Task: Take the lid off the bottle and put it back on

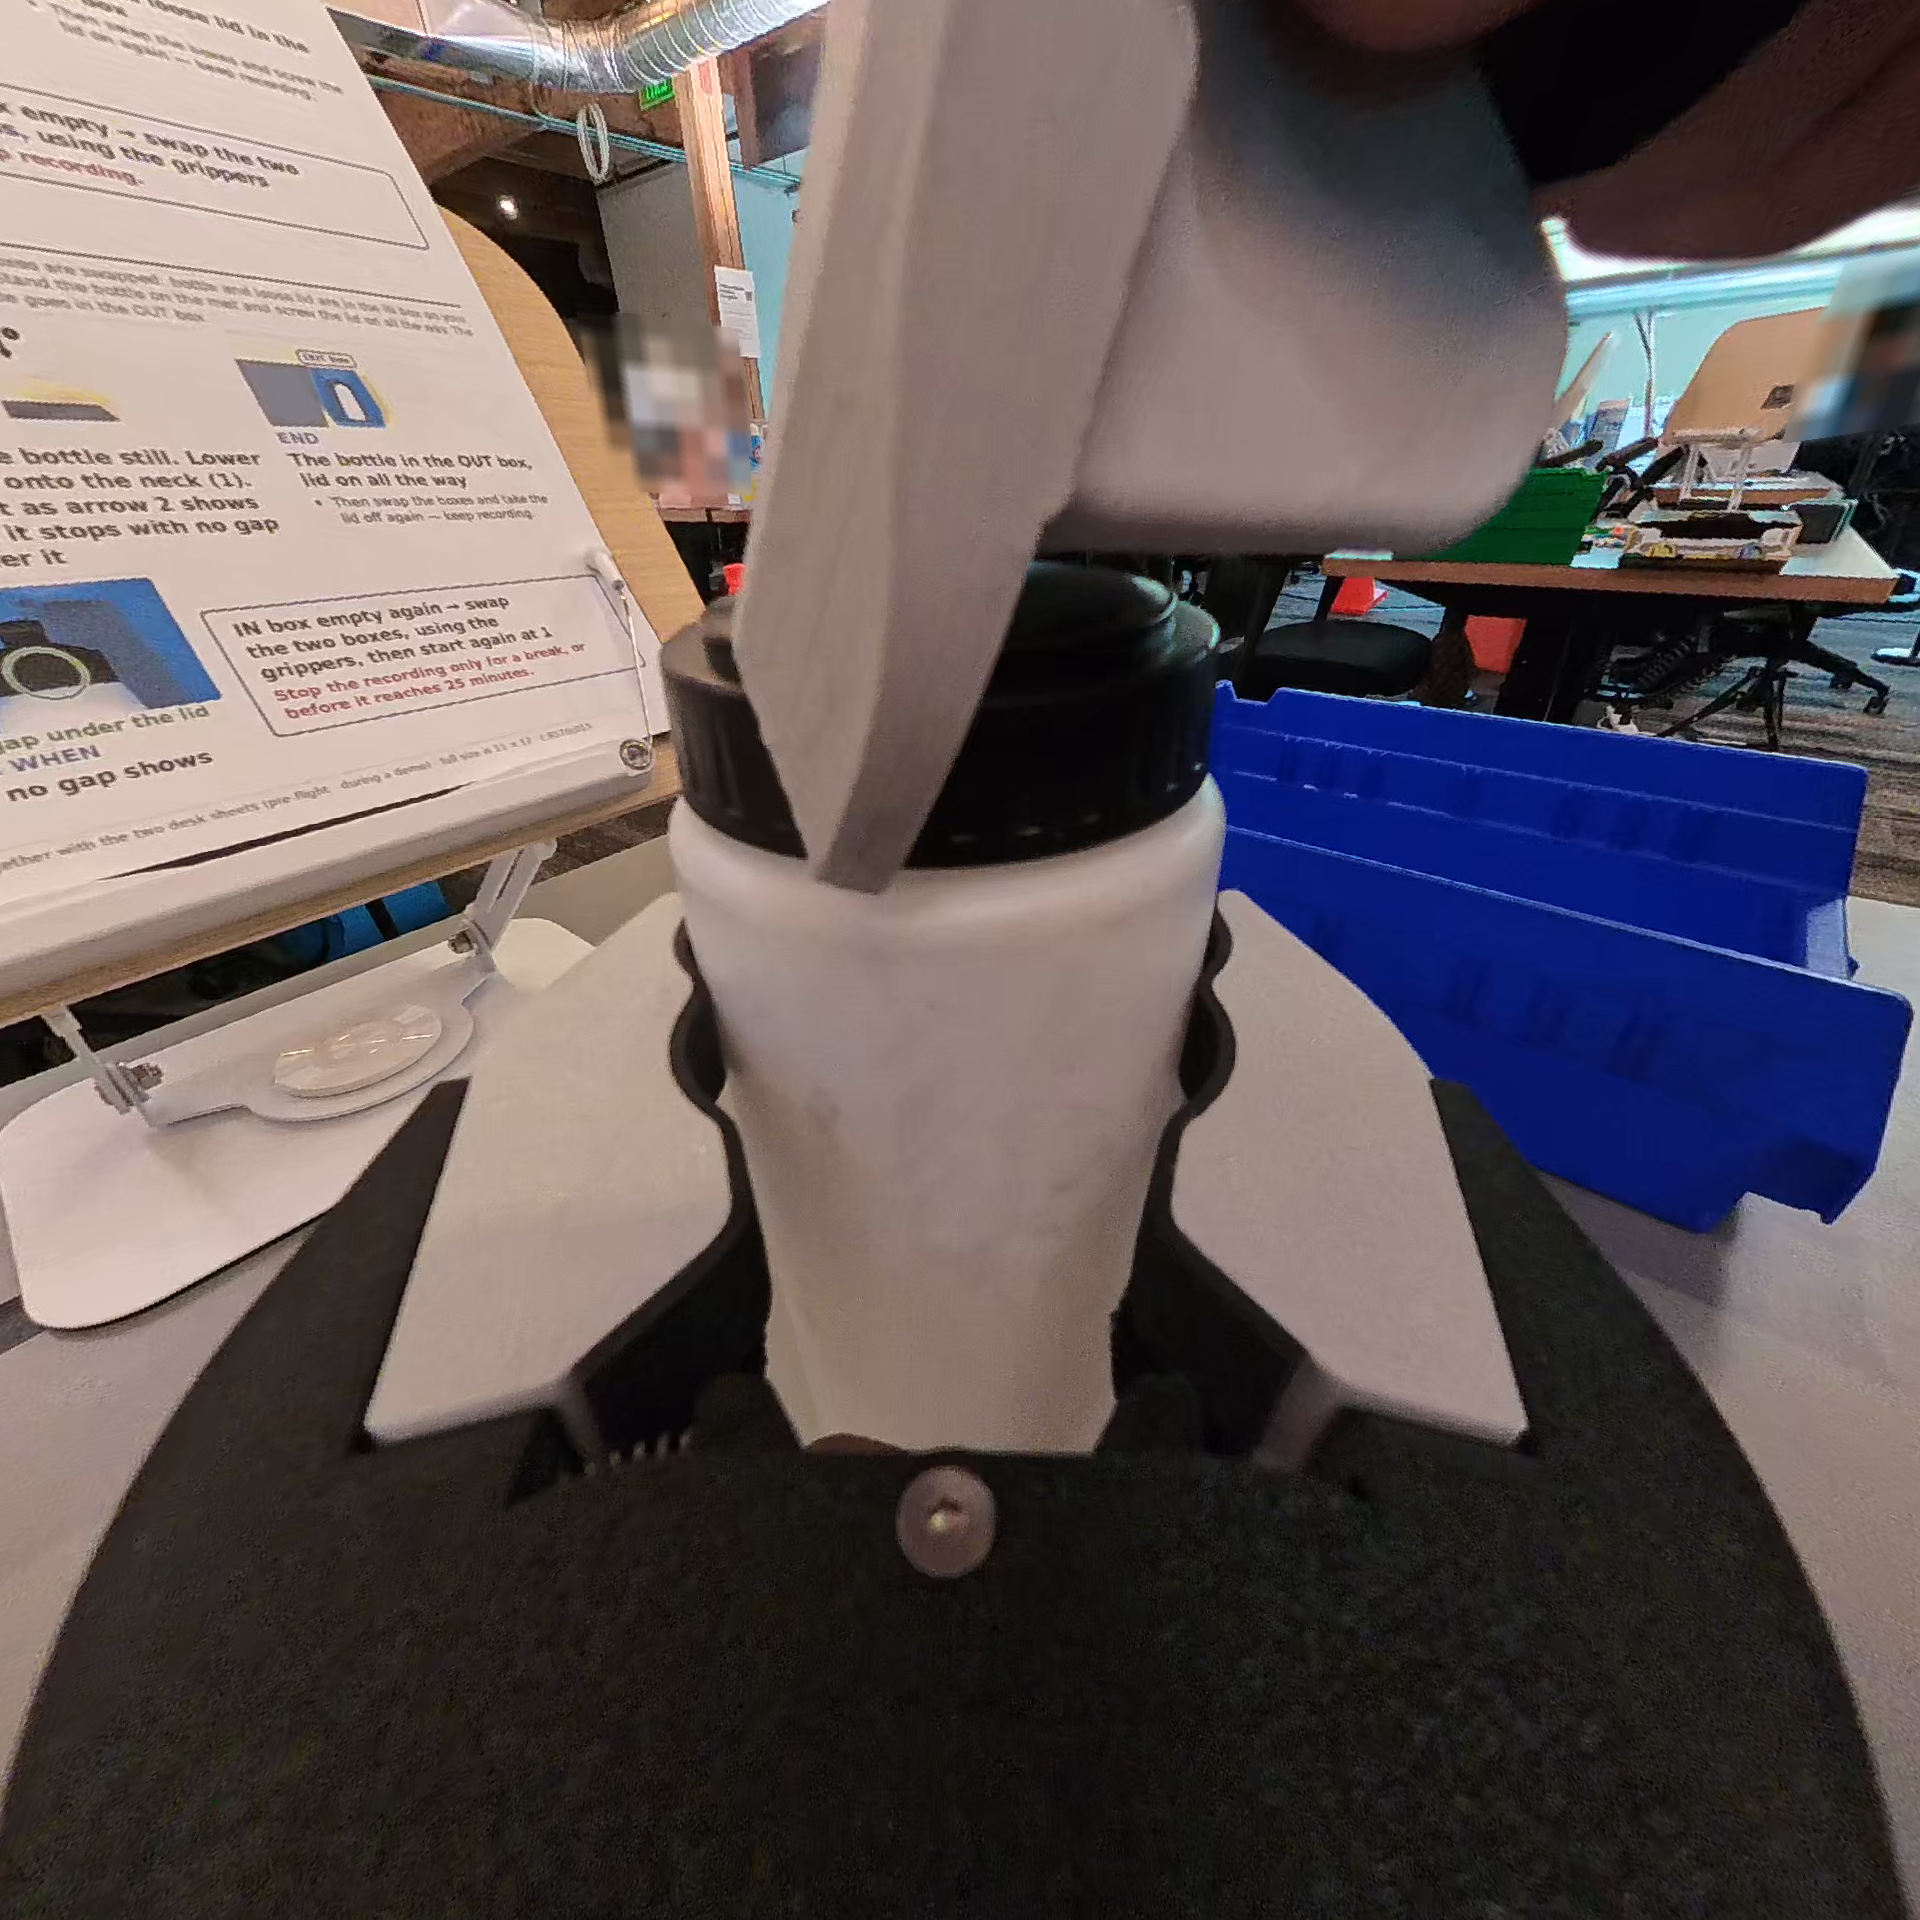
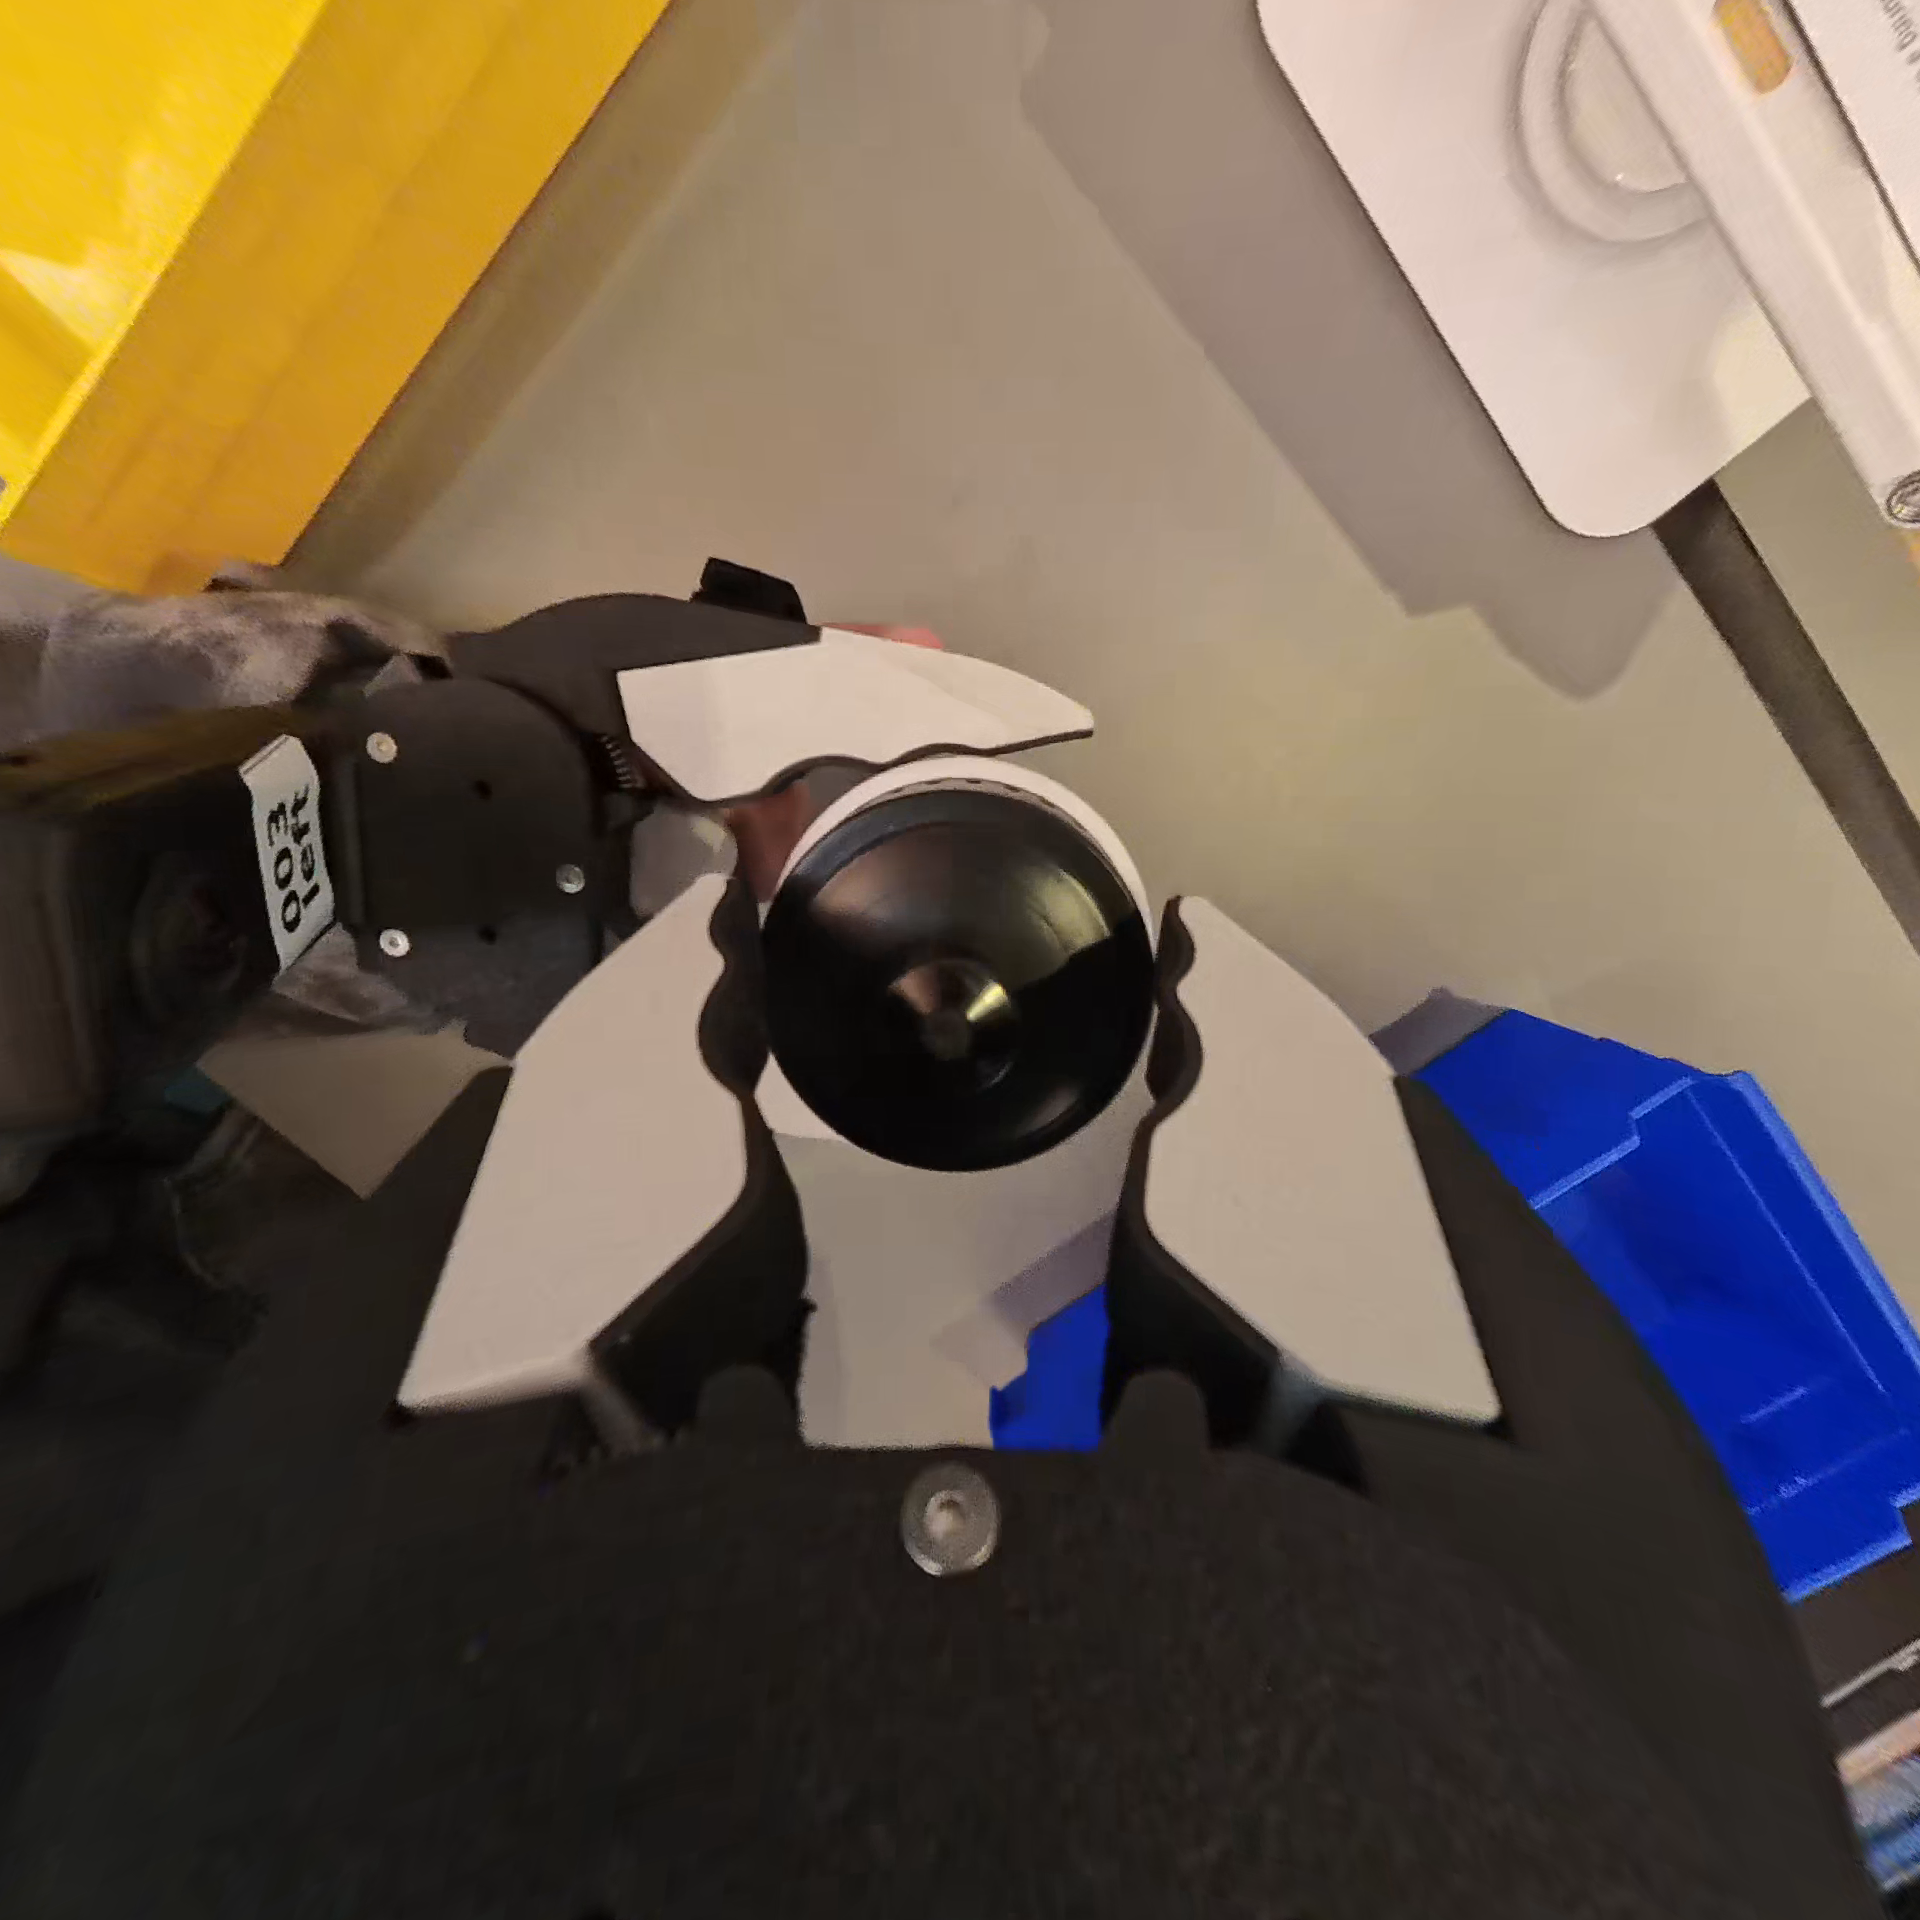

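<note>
- The table (image 2: 1039, 436) was the largest thing in play: a pale grey top with a yellow bin (image 2: 208, 260) on one side, a blue bin (image 1: 1558, 935) on the other and a document stand (image 1: 260, 1091) with an instruction sheet behind. The bottle needed to stay upright between them.
- The bottle (image 1: 956, 1091), white and squat-shouldered, stood upright in front of the blue bin and beside the stand's white foot. Its base was hidden, so whether it rested on the table or was held just above it could not be told.
- The left gripper (image 1: 951, 1039) was clamped on the bottle's body below the shoulder, jaws pressed to both sides. This hold probably had to resist the twist, so it should have stayed firm and level.
- The right gripper (image 2: 951, 997) came down from above, looking straight onto the cap. Its jaws stood on either side of the lid, seemingly touching the rim, yet a true clamp could not be confirmed.
- The lid (image 2: 956, 977), black with a ribbed skirt, sat on the neck. Whether it was being loosened or tightened was not evident.
- Doing the step well likely meant gripping the ribbed skirt squarely, keeping the turning axis in line with the neck, and twisting without lifting until the thread let go or seated.
- A tilted grip risked slipping off the ribs or cross-threading.
</note>
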Available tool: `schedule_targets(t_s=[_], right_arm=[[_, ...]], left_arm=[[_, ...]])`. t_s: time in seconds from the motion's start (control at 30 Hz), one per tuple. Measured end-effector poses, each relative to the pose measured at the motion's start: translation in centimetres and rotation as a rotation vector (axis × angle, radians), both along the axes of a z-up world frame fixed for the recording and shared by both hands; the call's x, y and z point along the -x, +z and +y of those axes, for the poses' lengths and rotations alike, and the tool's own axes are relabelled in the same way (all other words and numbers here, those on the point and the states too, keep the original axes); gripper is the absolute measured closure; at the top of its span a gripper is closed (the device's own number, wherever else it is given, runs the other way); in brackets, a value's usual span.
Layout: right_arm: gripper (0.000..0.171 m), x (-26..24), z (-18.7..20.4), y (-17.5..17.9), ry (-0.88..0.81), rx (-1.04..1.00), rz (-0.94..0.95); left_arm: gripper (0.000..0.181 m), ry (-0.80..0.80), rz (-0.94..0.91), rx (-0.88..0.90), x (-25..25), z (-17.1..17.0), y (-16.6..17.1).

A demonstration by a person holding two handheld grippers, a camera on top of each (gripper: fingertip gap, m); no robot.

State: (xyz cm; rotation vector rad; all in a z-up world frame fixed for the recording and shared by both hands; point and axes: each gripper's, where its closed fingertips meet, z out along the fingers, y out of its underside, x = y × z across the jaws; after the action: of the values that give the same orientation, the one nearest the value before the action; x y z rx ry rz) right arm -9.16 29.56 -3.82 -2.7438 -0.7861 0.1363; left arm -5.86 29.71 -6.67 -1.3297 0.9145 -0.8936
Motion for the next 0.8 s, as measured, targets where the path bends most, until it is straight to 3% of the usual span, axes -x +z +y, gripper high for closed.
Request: schedule_targets(t_s=[0.53,0.7,0.8], right_arm=[[0.1,-0.1,-0.3,-0.1,0.223,0.094,-0.073],[0.099,-0.1,-0.9,-0.1,0.418,0.116,-0.122],[0.099,-0.2,-1.5,-0.1,0.702,0.107,-0.172]], left_arm=[[0.094,-0.007,-0.01,-0.011,0.0,0.0,0.0],[0.094,-0.047,-0.018,-0.02,-0.1,-0.6,0.0],[0.094,-0.062,-0.017,-0.038,-0.3,-1.0,0.1]])
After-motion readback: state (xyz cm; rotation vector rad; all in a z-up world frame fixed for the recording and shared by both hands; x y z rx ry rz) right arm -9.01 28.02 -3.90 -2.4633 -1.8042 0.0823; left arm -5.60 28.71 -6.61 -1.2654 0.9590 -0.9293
